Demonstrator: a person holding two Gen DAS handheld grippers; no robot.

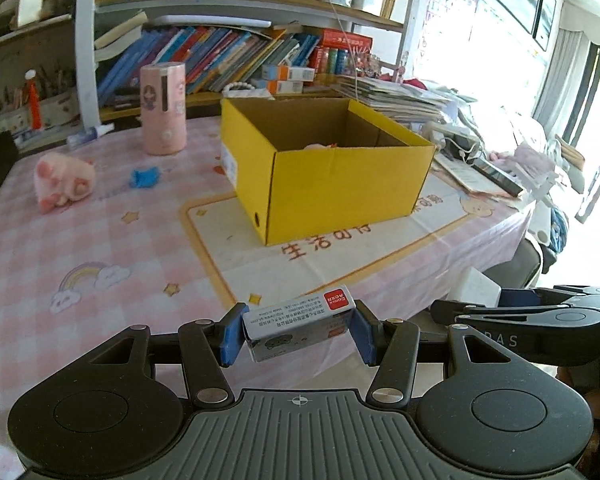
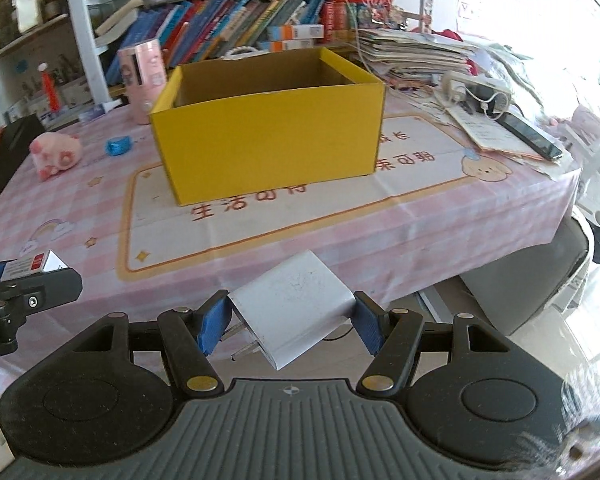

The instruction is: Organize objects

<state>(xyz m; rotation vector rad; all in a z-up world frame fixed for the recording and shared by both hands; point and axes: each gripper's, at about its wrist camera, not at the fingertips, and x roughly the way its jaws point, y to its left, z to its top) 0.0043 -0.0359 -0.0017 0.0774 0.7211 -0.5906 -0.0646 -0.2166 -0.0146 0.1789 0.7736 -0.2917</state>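
Presently a small grey rectangular box with a red label (image 1: 300, 326) is pinched by the left gripper (image 1: 296, 334), a white plug adapter (image 2: 296, 308) by the right gripper (image 2: 290, 320), both near the desk's front edge; an open yellow cardboard box (image 1: 332, 176) is seen mid-desk.

yellow box (image 1: 332, 184) inside: mostly hidden by its front wall, just a pink bit (image 1: 320, 146) poking up, can't tell what
small carton (image 2: 34, 264): left of the box, mostly cut off
carton print (image 1: 296, 312): too tiny to read
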